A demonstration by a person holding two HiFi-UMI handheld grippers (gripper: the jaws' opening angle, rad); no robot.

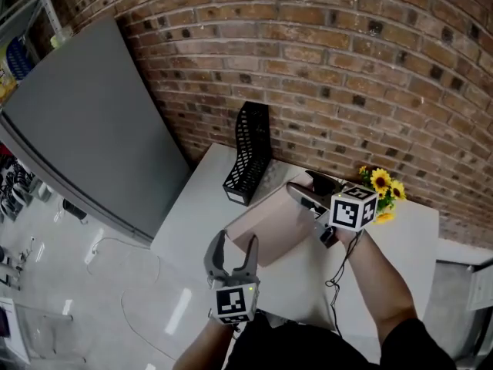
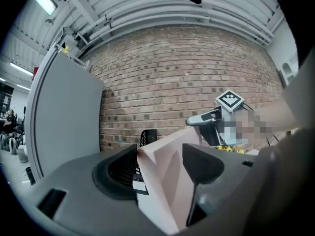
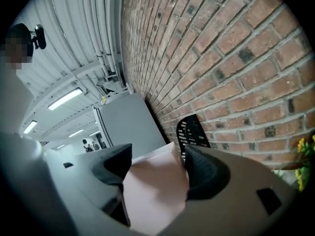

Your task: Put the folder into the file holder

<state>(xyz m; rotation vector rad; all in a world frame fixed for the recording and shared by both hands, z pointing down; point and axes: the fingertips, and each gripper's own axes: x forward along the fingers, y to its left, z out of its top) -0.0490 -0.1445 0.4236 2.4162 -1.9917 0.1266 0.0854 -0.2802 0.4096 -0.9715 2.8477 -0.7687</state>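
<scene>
While left tongs (image 1: pixel 236 241) and right tongs (image 1: pixel 308 190) clench the folder (image 1: pixel 266 226) edges, file holder (image 1: pixel 250 153) stands apart, seemingly unblocked

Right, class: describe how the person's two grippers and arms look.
The left gripper and right gripper: grey bodies, dark-lined curved jaws. Each carries a cube with black-and-white square markers. A thin black cable hangs by the right arm, whose sleeve is dark.

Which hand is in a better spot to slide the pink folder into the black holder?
Probably the right. Both grippers clamp the folder, but the right gripper holds its far end, nearer the file holder. The left gripper holds the near end and would mostly steady it.
</scene>
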